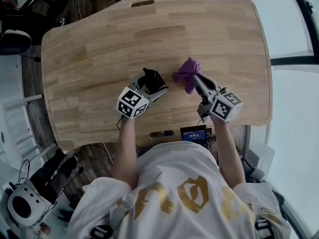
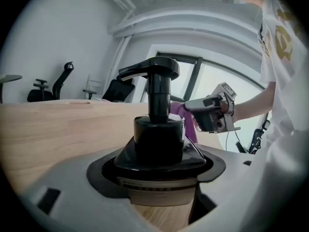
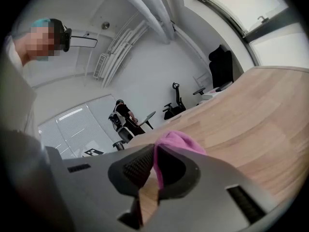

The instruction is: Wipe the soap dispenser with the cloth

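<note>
Closest to my lens, the grey fingers of the left gripper point(image 2: 161, 178) are closed round the soap dispenser point(image 2: 157, 139), a glossy black plastic pump on a rounded black shoulder above a tan body with a pale label band. The fingers clasp it just under that shoulder, and the spout stands well clear above them. The right gripper point(image 3: 154, 170) has its ribbed black finger pads pinched nearly together on a fold of the soft purple cloth point(image 3: 178, 141), which bunches in a loose, fuzzy lump beyond the fingertips. From the head view, the cloth point(image 1: 187, 72) hangs just beside the dispenser point(image 1: 149, 76), between the two sets of fingers. There seems to be a slim gap, so I judge them not quite touching. Both are over the pale wooden worktop point(image 1: 99, 49), smooth and plank-grained, with rounded corners. As I read it, the pick-ups are done: one tool steadies the bottle and the other carries the rag. The wiping itself looks not yet begun, so the whole pump, shoulder and body remain to be rubbed.
</note>
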Demonstrator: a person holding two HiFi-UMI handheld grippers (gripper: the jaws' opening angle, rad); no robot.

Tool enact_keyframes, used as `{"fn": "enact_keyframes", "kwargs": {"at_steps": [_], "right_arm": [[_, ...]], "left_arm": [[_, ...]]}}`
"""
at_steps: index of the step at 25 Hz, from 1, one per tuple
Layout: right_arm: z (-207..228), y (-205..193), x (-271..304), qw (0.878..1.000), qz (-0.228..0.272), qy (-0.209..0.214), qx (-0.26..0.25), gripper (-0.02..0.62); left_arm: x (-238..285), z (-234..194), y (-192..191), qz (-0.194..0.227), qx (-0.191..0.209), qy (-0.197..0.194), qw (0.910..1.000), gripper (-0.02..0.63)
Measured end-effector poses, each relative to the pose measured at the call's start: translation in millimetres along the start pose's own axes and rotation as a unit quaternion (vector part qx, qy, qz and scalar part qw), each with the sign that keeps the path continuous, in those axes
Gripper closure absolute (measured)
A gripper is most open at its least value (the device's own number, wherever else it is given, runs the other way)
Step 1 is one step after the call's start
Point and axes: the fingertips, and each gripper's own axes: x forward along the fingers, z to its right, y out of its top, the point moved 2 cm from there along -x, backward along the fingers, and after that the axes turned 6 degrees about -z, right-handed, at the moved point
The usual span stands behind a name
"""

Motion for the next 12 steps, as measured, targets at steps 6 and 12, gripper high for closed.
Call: {"fn": "enact_keyframes", "kwargs": {"at_steps": [6, 12], "right_arm": [[12.5, 0.7, 2.0, 1.000, 0.000, -0.013, 0.005, 0.565], [13.7, 3.9, 7.9, 1.000, 0.007, -0.009, 0.024, 0.565]], "left_arm": [[14.3, 0.4, -8.2, -0.026, 0.035, -0.008, 0.9990, 0.255], [25.9, -5.9, -12.9, -0.043, 0.055, -0.012, 0.9975, 0.255]]}}
